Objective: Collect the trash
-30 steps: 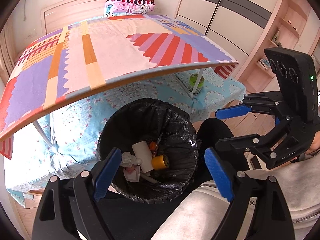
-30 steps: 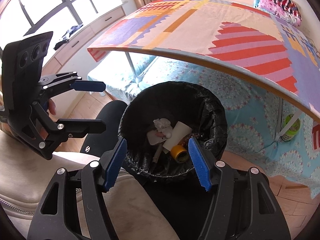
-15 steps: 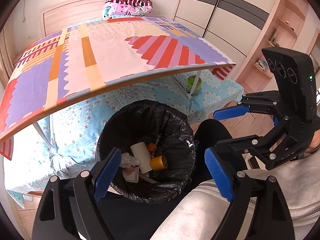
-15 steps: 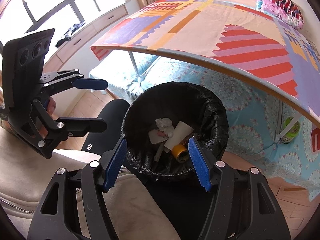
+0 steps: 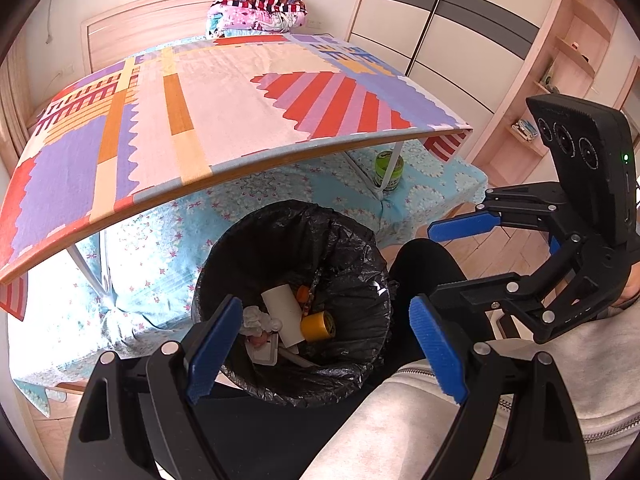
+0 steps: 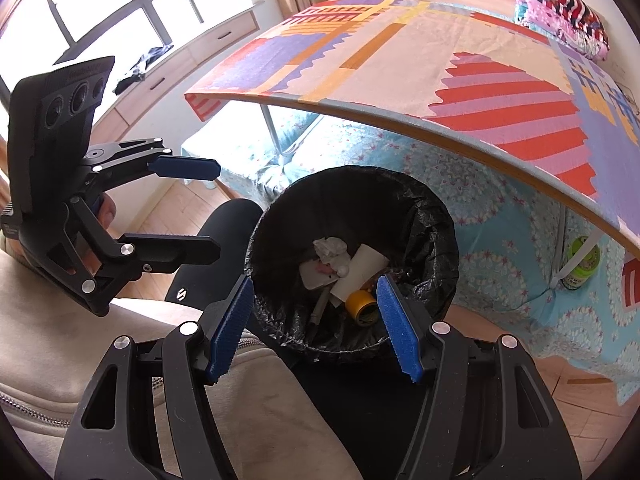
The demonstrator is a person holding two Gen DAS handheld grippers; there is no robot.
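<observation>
- The left gripper point(image 5: 326, 350) has ribbed blue pads on black hinged links; its jaws stand wide apart with nothing between them.
- The right gripper point(image 6: 316, 328) is built the same, with serrated blue pads, and its jaws are also spread and empty.
- The round trash bin point(image 5: 360, 240), lined with a crinkled glossy black bag, sits just ahead of and below both pairs of jaws; its near rim falls between the fingertips in each wrist view.
- Inside the bin lie a white cardboard tube point(image 5: 284, 312), a yellow tape roll point(image 5: 318, 324), crumpled white tissue point(image 6: 330, 248), a flat white packet with pink marks point(image 6: 316, 274) and a thin pale stick point(image 6: 320, 308).
- Beyond the jaws, above the bin, a thin board table point(image 5: 224, 96) carries a woven cloth of red, lilac, orange and cream blocks.
- Under it a bed with a light blue flowered sheet point(image 5: 160, 248) holds a green can point(image 5: 389, 168) beside a white table leg.
- Folded striped and pink bedding point(image 5: 258, 8) sits at the far end.
- The person's grey fleece sleeve point(image 5: 400, 420) lies under the left gripper's right-hand finger.
</observation>
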